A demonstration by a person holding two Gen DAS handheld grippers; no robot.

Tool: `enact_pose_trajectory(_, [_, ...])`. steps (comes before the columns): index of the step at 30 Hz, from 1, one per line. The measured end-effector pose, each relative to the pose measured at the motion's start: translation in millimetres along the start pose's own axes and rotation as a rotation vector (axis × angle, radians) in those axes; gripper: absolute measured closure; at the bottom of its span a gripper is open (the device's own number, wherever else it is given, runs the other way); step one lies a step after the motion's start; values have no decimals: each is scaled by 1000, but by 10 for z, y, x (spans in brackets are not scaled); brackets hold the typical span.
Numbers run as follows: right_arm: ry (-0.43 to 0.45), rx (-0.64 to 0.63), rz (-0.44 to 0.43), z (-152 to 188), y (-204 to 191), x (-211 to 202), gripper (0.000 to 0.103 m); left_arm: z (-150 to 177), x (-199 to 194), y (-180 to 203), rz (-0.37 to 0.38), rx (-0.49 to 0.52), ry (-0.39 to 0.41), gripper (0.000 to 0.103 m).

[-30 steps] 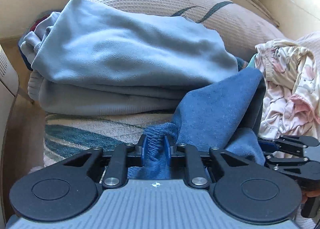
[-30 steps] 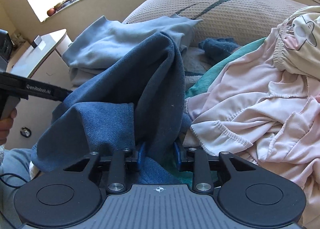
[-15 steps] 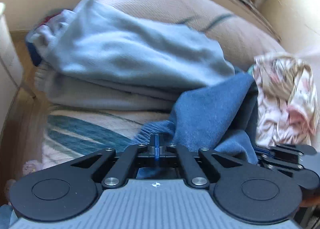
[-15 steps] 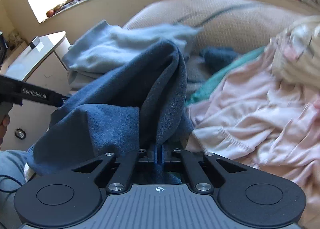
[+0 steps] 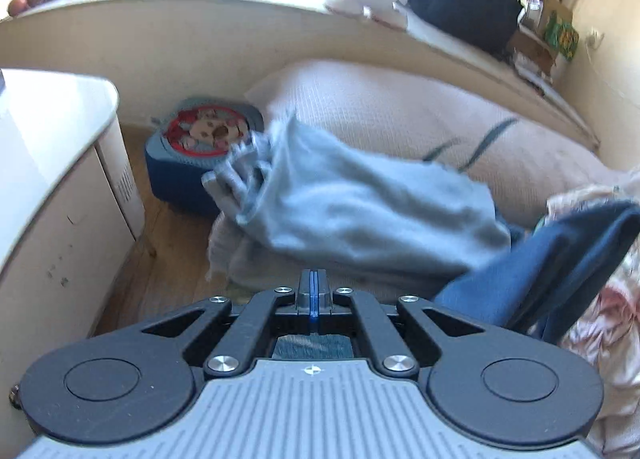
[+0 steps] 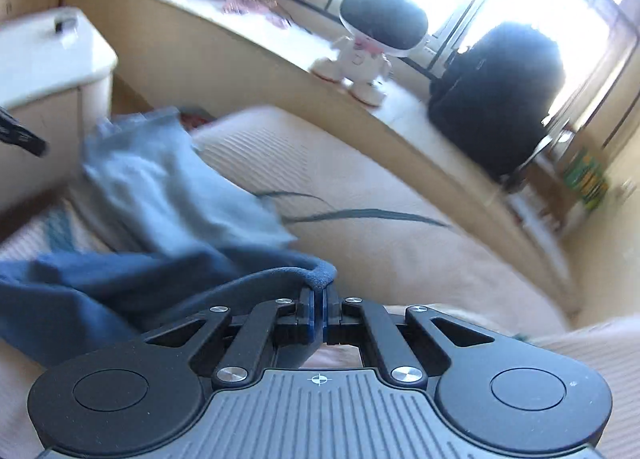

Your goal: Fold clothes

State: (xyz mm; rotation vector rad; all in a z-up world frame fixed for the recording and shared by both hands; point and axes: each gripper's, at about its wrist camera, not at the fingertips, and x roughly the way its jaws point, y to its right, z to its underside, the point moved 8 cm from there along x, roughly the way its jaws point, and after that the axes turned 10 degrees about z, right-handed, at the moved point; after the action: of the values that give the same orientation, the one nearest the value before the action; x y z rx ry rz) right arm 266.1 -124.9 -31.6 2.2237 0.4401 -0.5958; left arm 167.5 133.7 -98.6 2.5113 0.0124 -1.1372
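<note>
Two grippers, one dark blue garment, one folded light blue garment, one pale pink patterned garment, all on a bed with a beige waffle-weave cover. Right gripper [image 6: 319, 301]: jaws clenched on a rolled edge of the dark blue garment [image 6: 120, 279], a nub of the cloth bulging just above the blue pads; from there the cloth runs away to the left and hangs slack over the bed cover [image 6: 400, 259]. Left gripper [image 5: 313, 291]: jaws pressed fully together; a scrap of dark cloth shows below the pads between the linkage arms, so it probably pinches the same garment, though the blurred view does not show cloth at the tips. In the left wrist view the dark blue garment [image 5: 552, 259] rises as a taut band at the right, well apart from the left fingertips, towards the bed's right side. Beside it, at the right edge, the pink patterned garment [image 5: 600, 331], crumpled. Farther back, the light blue garment [image 5: 360, 211] lies folded near the bed's left edge, with one large beige pillow [image 5: 400, 111] behind it. On the floor past the bed's far left corner, one round blue box with a red-ringed lid [image 5: 204, 131]. One white cabinet [image 5: 48, 147] at left. On the window ledge [image 6: 240, 35], one white toy figure with a dark dome head [image 6: 368, 47] and one dark bag [image 6: 500, 99].
</note>
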Motion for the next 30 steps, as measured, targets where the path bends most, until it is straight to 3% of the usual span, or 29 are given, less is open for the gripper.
enact_pose_trajectory(5, [-78, -43, 34, 168, -2, 283, 96, 196, 279, 34, 45, -23, -68, 102])
enact_pose_trajectory(6, [-86, -34, 46, 204, 3, 329, 88, 222, 326, 39, 51, -26, -77, 102])
enact_pose_trajectory(7, [-87, -29, 67, 242, 19, 348, 79, 235, 352, 42, 55, -24, -79, 102])
enact_pose_trajectory(13, [-23, 37, 61, 205, 132, 149, 69, 225, 504, 108, 98, -45, -103, 91])
enact_pose_trajectory(18, [111, 114, -180, -179, -238, -129, 69, 311, 637, 192, 85, -23, -149, 90])
enact_pose_trajectory(22, [129, 67, -416, -431, -921, -111, 69, 485, 612, 105, 93, -47, -189, 86])
enact_pose_trajectory(26, [24, 11, -579, -498, -1606, 190, 69, 635, 543, 13, 82, -61, -221, 84])
enact_pose_trajectory(30, [-98, -12, -616, -462, -1972, 555, 69, 724, 467, -52, 73, -67, -227, 79])
